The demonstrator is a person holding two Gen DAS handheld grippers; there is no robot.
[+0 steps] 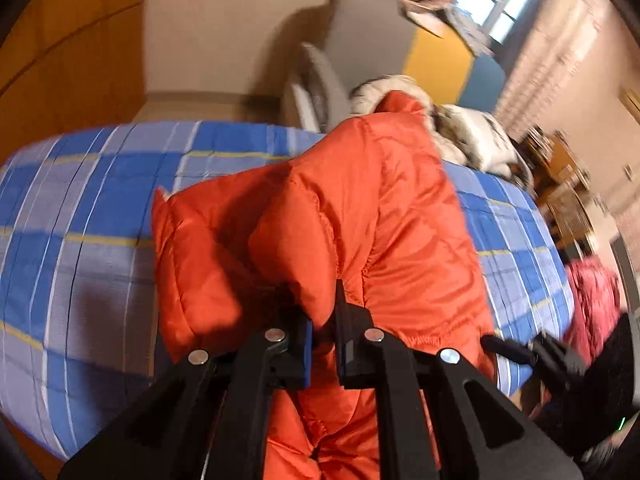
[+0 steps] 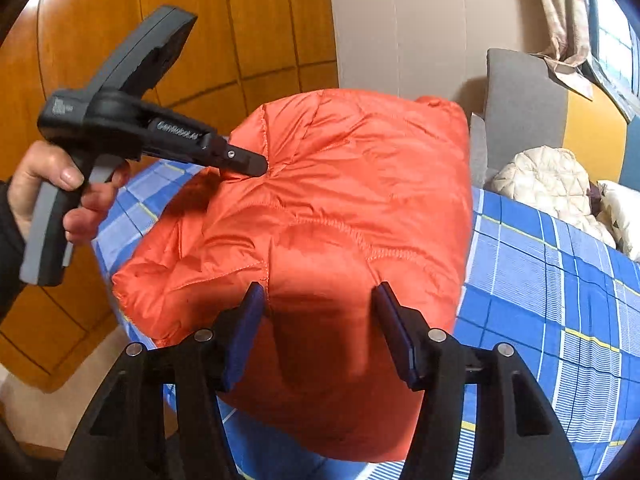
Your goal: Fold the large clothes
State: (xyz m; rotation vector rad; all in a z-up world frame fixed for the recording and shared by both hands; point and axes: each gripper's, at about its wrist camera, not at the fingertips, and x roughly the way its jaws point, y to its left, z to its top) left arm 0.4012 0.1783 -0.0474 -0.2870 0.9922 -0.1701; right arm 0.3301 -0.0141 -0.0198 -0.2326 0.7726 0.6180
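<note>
L gripper [image 2: 256, 168]: blk body, grey grip, silver screws, white lettering | hand [image 2: 52, 192]: bare skin, dark sleeve

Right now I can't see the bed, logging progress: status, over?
Left gripper shut on orange jacket. Right gripper open, straddling its near edge. Cream quilted coat lies clear.

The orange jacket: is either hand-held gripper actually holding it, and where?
The left hand-held gripper pinches a fold of the orange jacket near its edge. The right hand-held gripper is open, holding nothing.
</note>
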